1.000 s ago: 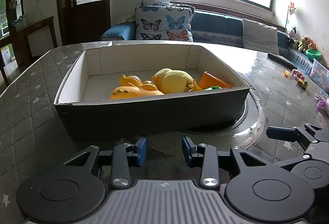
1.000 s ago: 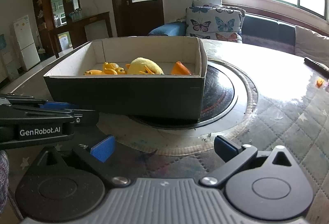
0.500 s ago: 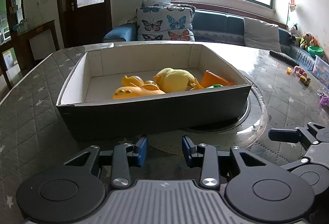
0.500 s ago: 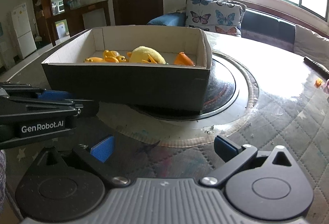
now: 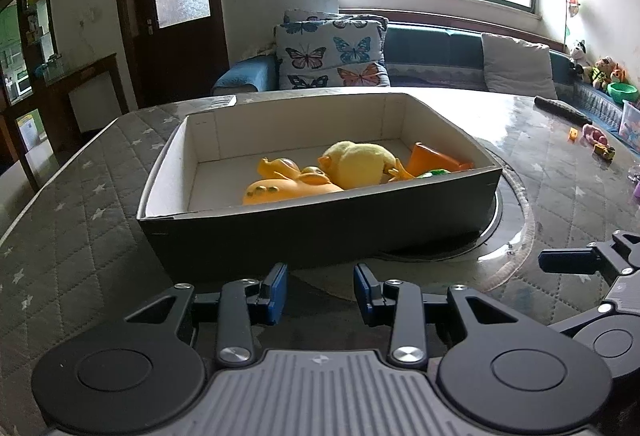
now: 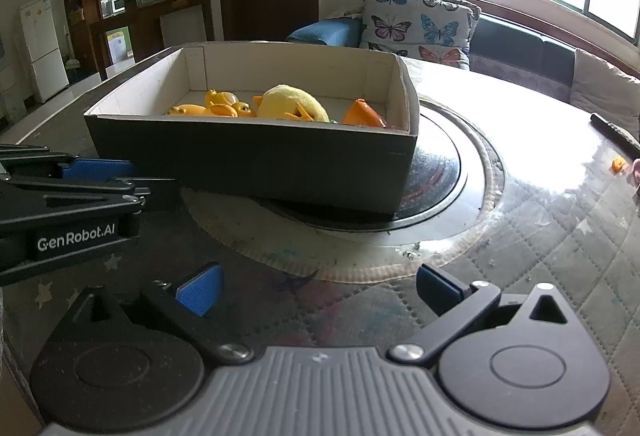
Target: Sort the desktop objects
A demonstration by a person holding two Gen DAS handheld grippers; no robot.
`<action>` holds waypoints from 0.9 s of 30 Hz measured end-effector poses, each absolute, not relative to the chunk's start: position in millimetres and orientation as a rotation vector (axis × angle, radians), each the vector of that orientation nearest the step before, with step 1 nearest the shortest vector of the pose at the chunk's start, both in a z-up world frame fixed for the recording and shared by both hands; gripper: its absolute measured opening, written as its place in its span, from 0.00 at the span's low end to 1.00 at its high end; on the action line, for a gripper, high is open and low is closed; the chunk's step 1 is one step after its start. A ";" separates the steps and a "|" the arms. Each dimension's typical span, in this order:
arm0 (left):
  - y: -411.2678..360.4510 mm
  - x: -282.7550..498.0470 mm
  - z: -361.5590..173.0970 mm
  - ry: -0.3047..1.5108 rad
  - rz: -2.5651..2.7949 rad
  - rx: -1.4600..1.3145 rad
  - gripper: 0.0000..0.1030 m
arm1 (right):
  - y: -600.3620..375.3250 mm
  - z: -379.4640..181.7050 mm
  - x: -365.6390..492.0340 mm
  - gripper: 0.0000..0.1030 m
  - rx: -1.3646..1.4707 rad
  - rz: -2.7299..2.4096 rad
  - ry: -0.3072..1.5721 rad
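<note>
since a second ago little has shifted: both tools hang in much the same spots before the box, and the toys inside lie as they did.

left wrist view: the left tool hovers low over the quilted counter, its blue pads spread apart with nothing between them. just ahead sits the box, dark outside and pale inside, partly resting on the round glass turntable. inside the box, toward its near right part, lie an orange rubber duck, a yellow plush chick touching it, and an orange scoop-shaped toy with a small green piece beside it. at the right edge the right tool shows from the side. far right on the counter lie small toys and a dark stick-like thing, well apart from the box. a butterfly cushion rests on the sofa behind.

right wrist view: the right tool has its pads spread wide, empty, above the counter near the edge of the turntable. the box stands ahead, with the orange duck, the plush chick and the orange toy peeking over its near wall. the left tool reaches in from the left, close to the near left corner of the box; whether it touches cannot be told.
</note>
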State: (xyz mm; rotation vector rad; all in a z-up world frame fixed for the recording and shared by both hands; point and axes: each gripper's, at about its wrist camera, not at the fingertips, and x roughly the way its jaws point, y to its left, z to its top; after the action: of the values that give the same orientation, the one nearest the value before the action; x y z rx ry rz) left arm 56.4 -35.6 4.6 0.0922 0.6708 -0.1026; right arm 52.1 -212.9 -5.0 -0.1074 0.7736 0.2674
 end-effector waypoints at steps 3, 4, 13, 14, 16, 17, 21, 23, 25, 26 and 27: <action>-34.1 58.4 5.0 0.674 -0.091 0.106 0.39 | -212.7 -3.4 53.4 1.00 -0.107 0.261 0.777; -34.0 58.7 5.2 0.674 -0.087 0.114 0.39 | -212.4 -3.3 53.9 1.00 -0.108 0.262 0.778; -31.6 65.6 2.2 0.688 -0.064 0.135 0.39 | -208.9 -7.0 62.1 1.00 -0.115 0.265 0.787; -31.2 66.5 2.0 0.688 -0.061 0.134 0.39 | -209.0 -7.2 63.3 1.00 -0.114 0.264 0.788; -30.0 68.3 1.9 0.690 -0.061 0.132 0.38 | -208.9 -7.5 65.7 1.00 -0.112 0.264 0.790; -29.4 69.2 1.8 0.690 -0.062 0.132 0.38 | -208.5 -7.6 67.0 1.00 -0.113 0.264 0.791; -27.7 73.0 1.7 0.693 -0.057 0.134 0.38 | -206.1 -9.1 72.4 1.00 -0.115 0.266 0.797; -26.7 75.4 1.4 0.695 -0.056 0.133 0.38 | -204.4 -9.7 74.6 1.00 -0.116 0.268 0.799; -25.6 77.6 1.3 0.697 -0.054 0.132 0.38 | -203.0 -9.9 76.9 1.00 -0.117 0.270 0.800; -25.2 78.5 1.4 0.697 -0.054 0.132 0.38 | -202.4 -10.1 78.0 1.00 -0.118 0.271 0.801; -24.8 79.6 1.3 0.697 -0.053 0.132 0.38 | -201.7 -10.3 79.2 1.00 -0.118 0.271 0.802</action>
State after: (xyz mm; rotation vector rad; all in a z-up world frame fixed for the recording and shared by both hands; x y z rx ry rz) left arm 79.6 -24.8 1.3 0.1325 0.6972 -0.0533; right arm 79.2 -201.7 -10.3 -0.1180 0.8019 0.2710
